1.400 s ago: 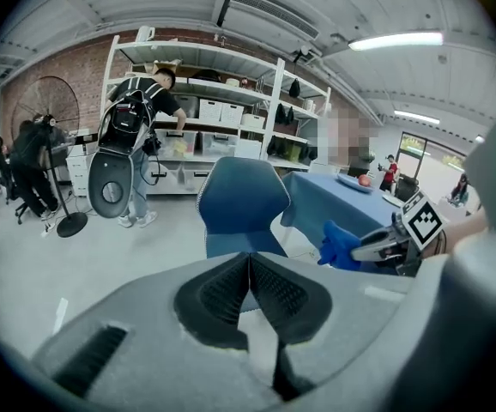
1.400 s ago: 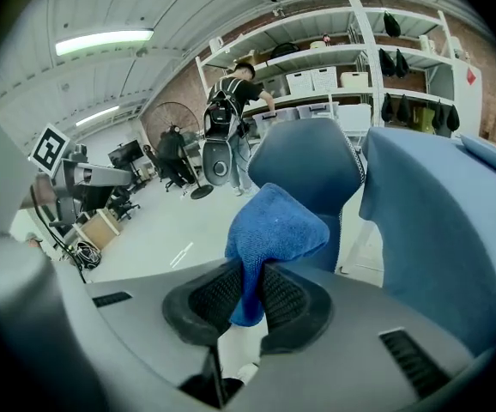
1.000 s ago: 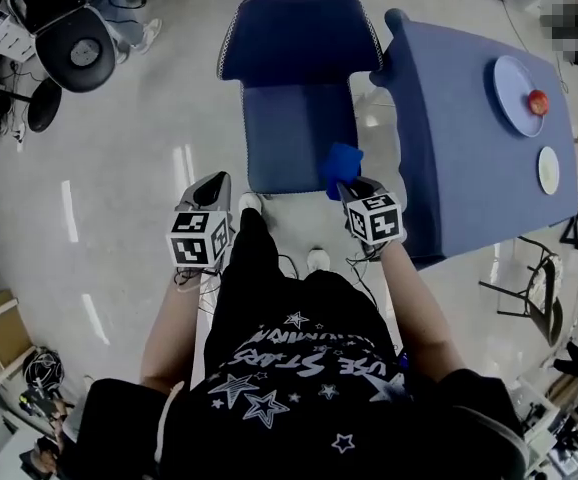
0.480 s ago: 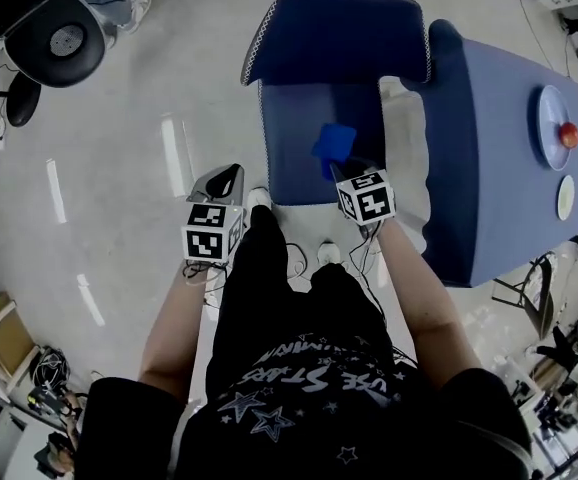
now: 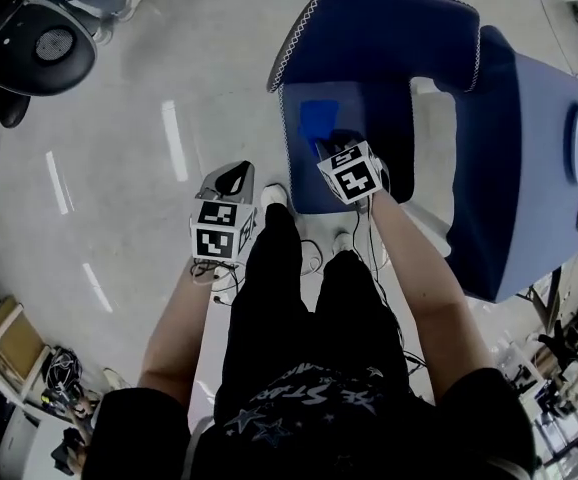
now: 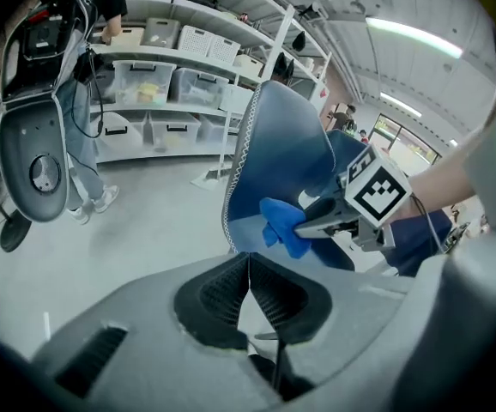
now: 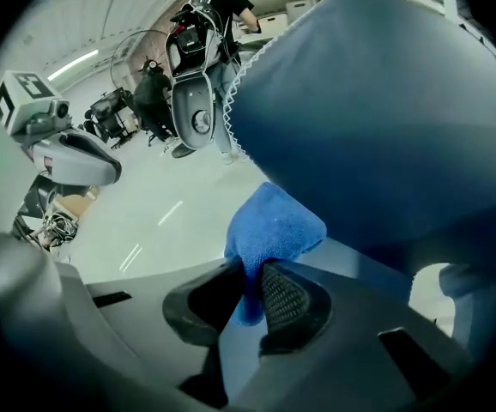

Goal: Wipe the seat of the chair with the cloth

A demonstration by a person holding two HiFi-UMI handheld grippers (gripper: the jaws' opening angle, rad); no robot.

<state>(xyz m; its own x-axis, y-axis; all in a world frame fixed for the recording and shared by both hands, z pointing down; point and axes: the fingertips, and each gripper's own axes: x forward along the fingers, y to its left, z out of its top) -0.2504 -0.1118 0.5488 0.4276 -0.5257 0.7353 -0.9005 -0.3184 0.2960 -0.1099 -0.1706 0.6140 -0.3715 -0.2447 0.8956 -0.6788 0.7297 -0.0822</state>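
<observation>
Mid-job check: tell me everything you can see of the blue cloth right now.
The cloth is a bright blue, soft, fuzzy-looking rag, like microfibre, bunched into a loose wad rather than spread flat. One end is pinched in the right gripper, whose fingers are shut on it; the rest bulges forward past the tips. In the head view it hangs over the chair seat, toward the person's left side. Whether it presses on the seat cannot be told.

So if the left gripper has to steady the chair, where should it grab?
Probably the chair by its backrest's stitched edge nearest the left gripper, which is shut and empty: that thin rim fits between two jaws. Come from that side, clear of the cloth held in the right gripper.
</observation>
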